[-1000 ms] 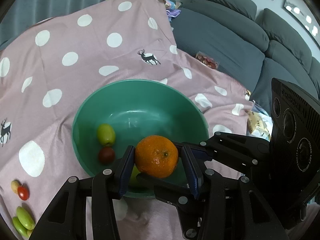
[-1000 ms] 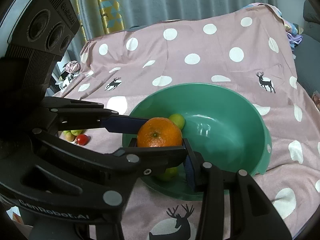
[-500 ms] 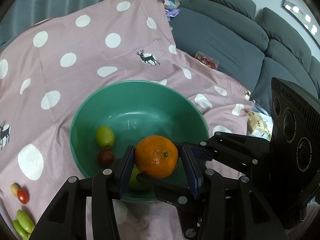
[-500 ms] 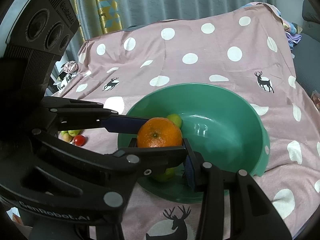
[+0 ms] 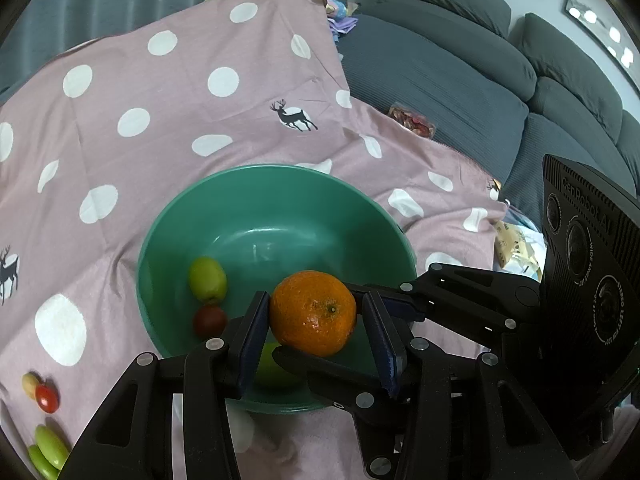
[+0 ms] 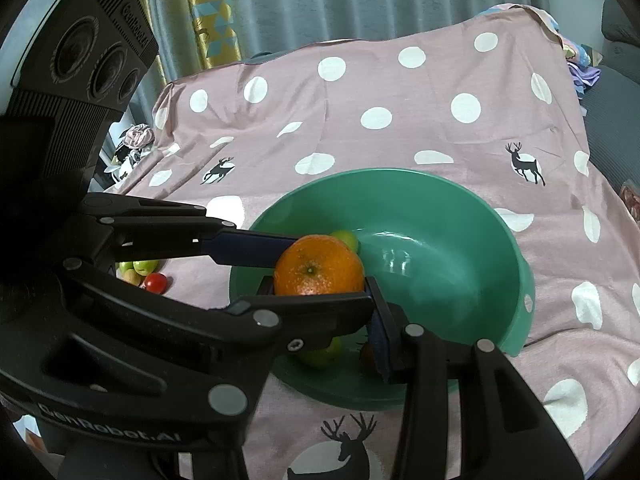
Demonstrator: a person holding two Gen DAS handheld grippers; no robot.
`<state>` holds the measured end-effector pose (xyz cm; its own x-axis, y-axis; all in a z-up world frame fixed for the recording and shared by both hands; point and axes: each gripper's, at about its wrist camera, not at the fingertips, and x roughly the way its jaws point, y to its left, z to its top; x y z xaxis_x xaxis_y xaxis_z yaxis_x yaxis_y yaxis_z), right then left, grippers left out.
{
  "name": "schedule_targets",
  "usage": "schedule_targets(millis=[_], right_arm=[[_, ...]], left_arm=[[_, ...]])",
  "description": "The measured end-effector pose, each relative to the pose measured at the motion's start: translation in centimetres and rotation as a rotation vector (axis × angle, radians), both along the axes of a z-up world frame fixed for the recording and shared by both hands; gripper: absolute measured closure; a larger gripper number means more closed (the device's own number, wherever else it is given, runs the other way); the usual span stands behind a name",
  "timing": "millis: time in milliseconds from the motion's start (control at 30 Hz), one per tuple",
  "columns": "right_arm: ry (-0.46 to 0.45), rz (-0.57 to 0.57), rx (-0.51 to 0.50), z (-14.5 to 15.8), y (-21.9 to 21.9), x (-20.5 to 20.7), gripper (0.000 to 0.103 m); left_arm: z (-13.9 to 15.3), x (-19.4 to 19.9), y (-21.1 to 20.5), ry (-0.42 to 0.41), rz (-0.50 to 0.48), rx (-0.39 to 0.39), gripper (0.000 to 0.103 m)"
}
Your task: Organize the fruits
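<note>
Holding an orange (image 5: 313, 313) between both grippers over the green bowl (image 5: 256, 184): left gripper (image 5: 316, 330) pads flanking it, right gripper (image 6: 320, 276) fingers pinching across. Judging it firm, fairly light, waxy-slippery, so gripping at the widest part. Reading "GenRobot.AI" on both housings; small fruits lying below the jaws.

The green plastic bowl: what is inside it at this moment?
Inside the green plastic bowl lie a small green oval fruit, a dark red round fruit and another green fruit, partly hidden by the round orange and the gripper fingers. The bottom below the orange is covered.
</note>
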<state>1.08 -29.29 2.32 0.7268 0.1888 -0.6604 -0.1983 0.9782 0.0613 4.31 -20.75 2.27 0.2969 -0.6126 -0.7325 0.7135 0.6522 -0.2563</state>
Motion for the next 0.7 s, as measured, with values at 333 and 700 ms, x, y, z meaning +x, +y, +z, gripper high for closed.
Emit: schedule_targets(millis=[333, 700], right_arm=[[0.004, 0.001, -0.001, -0.03, -0.14, 0.1, 0.059], [0.021, -0.008, -0.002, -0.2, -0.19, 0.15, 0.057]], left_arm=[[-0.01, 0.01, -0.11, 0.002, 0.0, 0.003, 0.055], [-0.32, -0.25, -0.45, -0.004, 0.007, 0.011, 0.055]])
